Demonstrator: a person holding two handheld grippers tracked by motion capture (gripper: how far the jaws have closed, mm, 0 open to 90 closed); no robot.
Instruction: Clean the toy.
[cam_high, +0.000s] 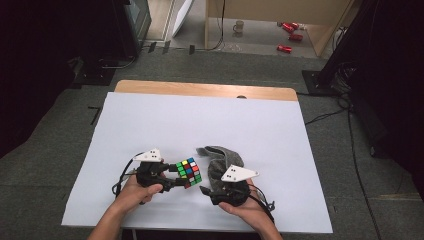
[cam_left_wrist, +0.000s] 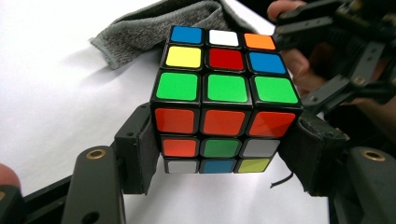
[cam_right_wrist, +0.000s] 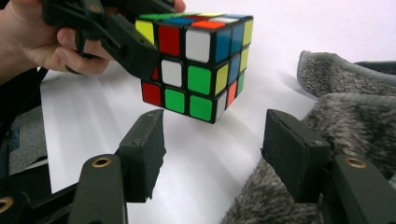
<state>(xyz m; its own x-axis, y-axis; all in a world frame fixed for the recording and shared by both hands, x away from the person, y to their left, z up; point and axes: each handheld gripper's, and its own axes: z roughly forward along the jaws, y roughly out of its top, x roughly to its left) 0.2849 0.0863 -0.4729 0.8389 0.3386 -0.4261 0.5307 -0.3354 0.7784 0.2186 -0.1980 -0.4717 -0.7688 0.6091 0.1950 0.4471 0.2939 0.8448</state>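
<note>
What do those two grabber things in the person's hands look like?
Both are black. The left gripper and right gripper each carry a pale three-cornered plate on top, with thin black cables trailing behind. Their jaws are dark padded blocks on arms with brass-coloured rivets. The person's forearms have no sleeves.

I see a wooden table (cam_high: 150, 87), nearly all covered by a white sheet (cam_high: 165, 125); bare wood shows along the far edge. A crumpled grey cloth (cam_high: 220, 159) lies on the sheet, toward my near edge.
</note>
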